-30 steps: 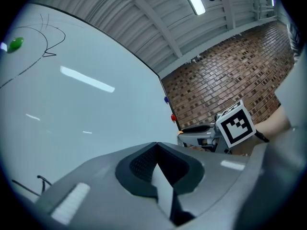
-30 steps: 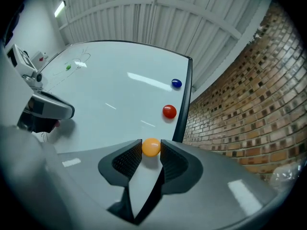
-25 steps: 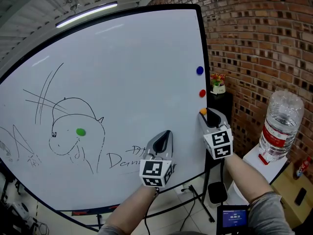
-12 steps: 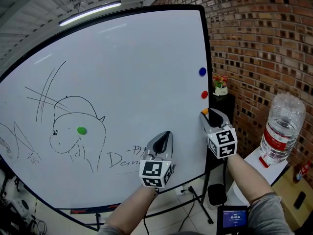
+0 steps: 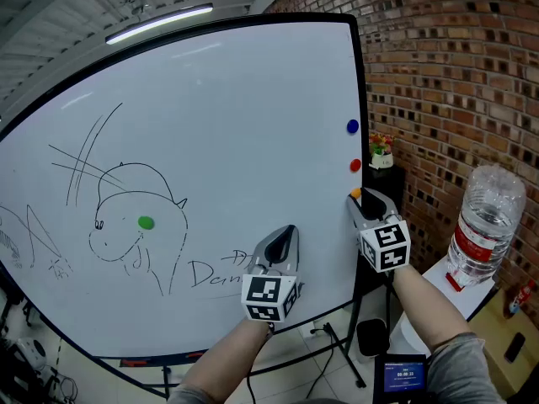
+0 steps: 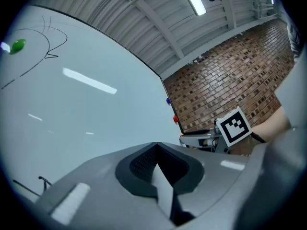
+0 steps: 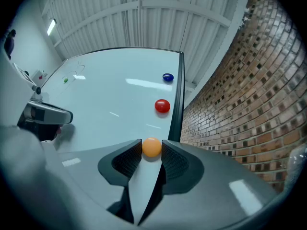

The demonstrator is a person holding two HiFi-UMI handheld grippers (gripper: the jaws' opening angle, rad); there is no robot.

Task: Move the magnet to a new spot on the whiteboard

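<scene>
Change: pretty much nothing, both grippers sit where they were a second ago.
Right gripper (image 7: 151,142): jaws clamped on the orange magnet (image 7: 151,148), one pad each side.
Left gripper (image 6: 156,145): jaws together, nothing in them.
Magnet: round button, so no long axis; flat on the whiteboard (image 5: 219,124) at its right edge, below the red magnet (image 7: 162,106) and blue magnet (image 7: 167,77).
Writing (image 5: 210,274): a scrawl starting "Da", the rest is behind the left gripper.
Bottle (image 5: 482,217): clear plastic, red label, print unreadable.

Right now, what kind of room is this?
Probably an office or workshop in an industrial-style building: a big doodled whiteboard with an orange magnet on it, a bare brick wall, and a ridged ceiling with a strip light.
</scene>
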